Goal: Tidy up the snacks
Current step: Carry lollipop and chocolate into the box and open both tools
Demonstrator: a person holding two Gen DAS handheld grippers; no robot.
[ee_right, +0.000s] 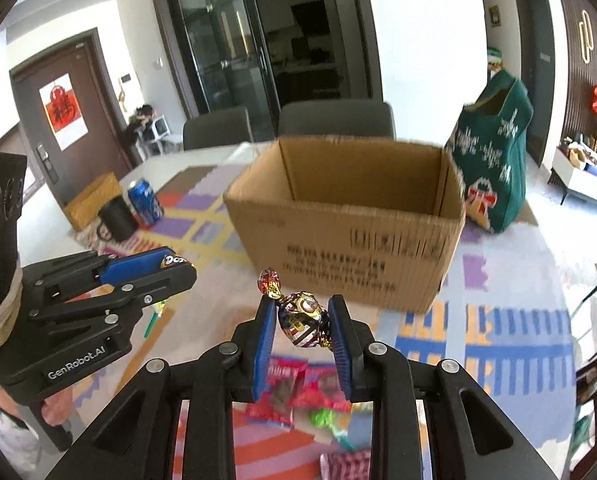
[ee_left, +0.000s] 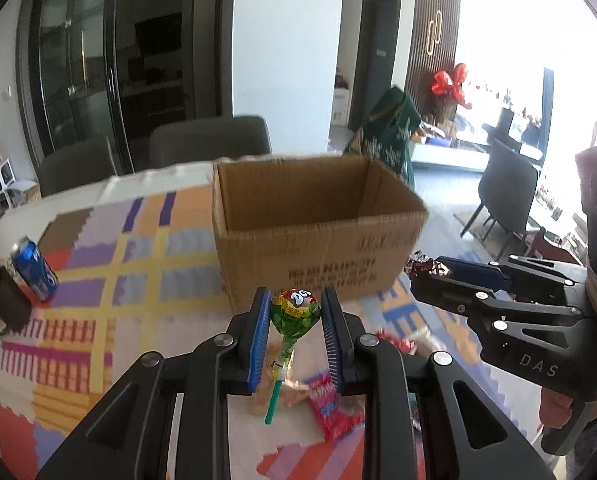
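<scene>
Left gripper [ee_left: 295,322] closed on lollipop [ee_left: 294,309], pads pinching the wrapped round head, green stick hanging free below. Right gripper [ee_right: 303,322] closed on foil-wrapped candy [ee_right: 301,317], held across its body, one twisted end sticking up past the left pad. Both items carried above the patterned tablecloth [ee_left: 146,264], on the near side of the open cardboard box [ee_left: 318,224], not yet over its rim. Judged handling: both light, no real load on the pads. Lollipop head hard and round under a slick film wrapper, so likely to roll or squirt out if squeezed off-centre; hold at the widest part of the head looks right, stick too thin for a sure pinch. Candy foil crinkly and slippery, body probably firm but crushable; grip across the middle better than on the twisted tails, which would just pull through. Box interior mostly hidden from here; contents cannot be told. Near wall stands between both grippers and the drop point, so a lift over the rim probably needed. Grippers side by side, close enough to risk bumping over the opening. More wrapped snacks [ee_right: 298,392] lying loose on the cloth below. Blue can [ee_left: 34,274] and black mug [ee_left: 6,306] well apart to the left, green bag [ee_right: 494,152] just beside the box on its right; none in the path.
</scene>
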